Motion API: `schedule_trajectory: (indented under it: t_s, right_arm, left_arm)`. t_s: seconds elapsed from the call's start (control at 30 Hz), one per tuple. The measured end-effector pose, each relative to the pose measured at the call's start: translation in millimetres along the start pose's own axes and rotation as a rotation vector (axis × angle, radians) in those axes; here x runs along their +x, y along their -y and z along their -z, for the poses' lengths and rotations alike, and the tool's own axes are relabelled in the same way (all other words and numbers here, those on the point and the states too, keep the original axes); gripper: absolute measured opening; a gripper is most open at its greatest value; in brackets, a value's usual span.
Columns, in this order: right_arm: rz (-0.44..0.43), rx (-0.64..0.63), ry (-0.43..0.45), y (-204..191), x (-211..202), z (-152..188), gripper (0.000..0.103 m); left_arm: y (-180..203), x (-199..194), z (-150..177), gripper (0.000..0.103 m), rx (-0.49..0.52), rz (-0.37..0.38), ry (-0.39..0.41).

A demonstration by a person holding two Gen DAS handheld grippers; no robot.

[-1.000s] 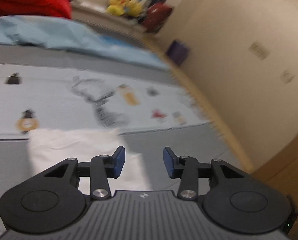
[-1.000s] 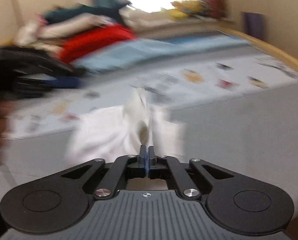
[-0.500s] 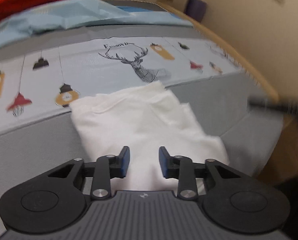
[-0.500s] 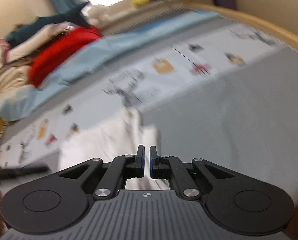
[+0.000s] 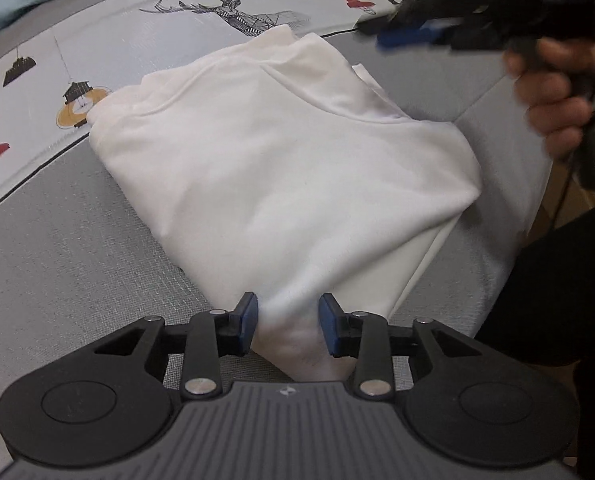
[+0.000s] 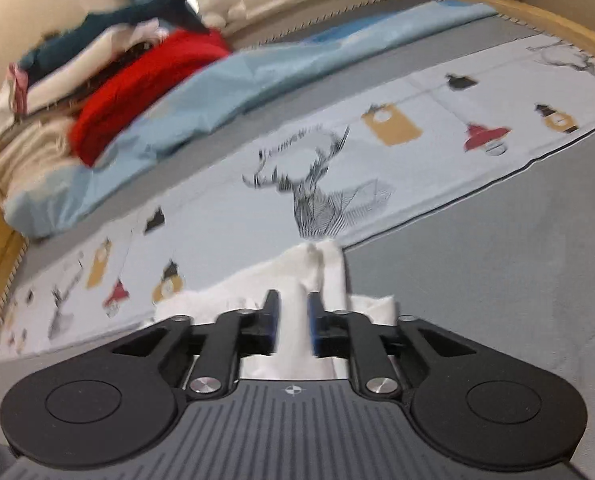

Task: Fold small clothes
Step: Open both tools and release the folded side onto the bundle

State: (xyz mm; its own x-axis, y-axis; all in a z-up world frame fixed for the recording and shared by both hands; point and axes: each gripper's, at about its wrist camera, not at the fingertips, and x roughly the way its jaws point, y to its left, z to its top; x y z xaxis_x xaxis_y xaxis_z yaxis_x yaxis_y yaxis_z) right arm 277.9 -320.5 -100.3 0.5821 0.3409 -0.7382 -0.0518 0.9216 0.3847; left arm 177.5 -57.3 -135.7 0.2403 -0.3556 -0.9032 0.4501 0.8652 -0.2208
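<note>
Left gripper (image 5: 288, 322) is nearer, jaws opening astride the near corner of the white garment (image 5: 281, 152) on the grey bed; right gripper (image 6: 293, 326), also opening, gripping nothing, hangs over its far edge.

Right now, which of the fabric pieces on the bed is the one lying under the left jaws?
The white garment, folded on the grey bedding; the red and light blue fabrics lie far off.

Your white garment (image 5: 281, 168) lies folded into a rough, soft-edged square on the grey bed — its far corner overlapping the printed sheet.
</note>
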Motion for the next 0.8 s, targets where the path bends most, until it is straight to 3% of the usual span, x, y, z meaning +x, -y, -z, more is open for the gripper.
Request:
schedule_trajectory:
  t_s: [0.33, 0.37, 0.43, 0.53, 0.63, 0.7, 0.8]
  right_arm:
    - [0.051, 0.041, -0.112, -4, 61, 4, 0.037]
    - [0.056, 0.018, -0.110, -8, 63, 5, 0.031]
    - [0.067, -0.021, -0.099, -13, 60, 6, 0.008]
    - [0.046, 0.017, -0.030, -11, 37, 0, 0.006]
    - [0.026, -0.007, 0.115, -11, -1, -8, 0.006]
    - [0.084, -0.026, 0.136, -5, -7, -9, 0.006]
    - [0.190, -0.077, 0.099, 1, 2, -9, 0.009]
  left_arm:
    - [-3, -4, -1, 0.038, -0.015, 0.028, 0.012]
    - [-5, -6, -2, 0.038, -0.028, 0.038, 0.016]
    - [-10, -11, -3, 0.038, -0.073, 0.067, 0.034]
    - [-20, -20, -7, 0.038, -0.136, 0.103, 0.075]
    - [-22, -25, -9, 0.038, -0.153, 0.123, 0.105]
    - [-21, -25, -12, 0.038, -0.158, 0.128, 0.116]
    - [-17, -24, -16, 0.038, -0.161, 0.123, 0.120]
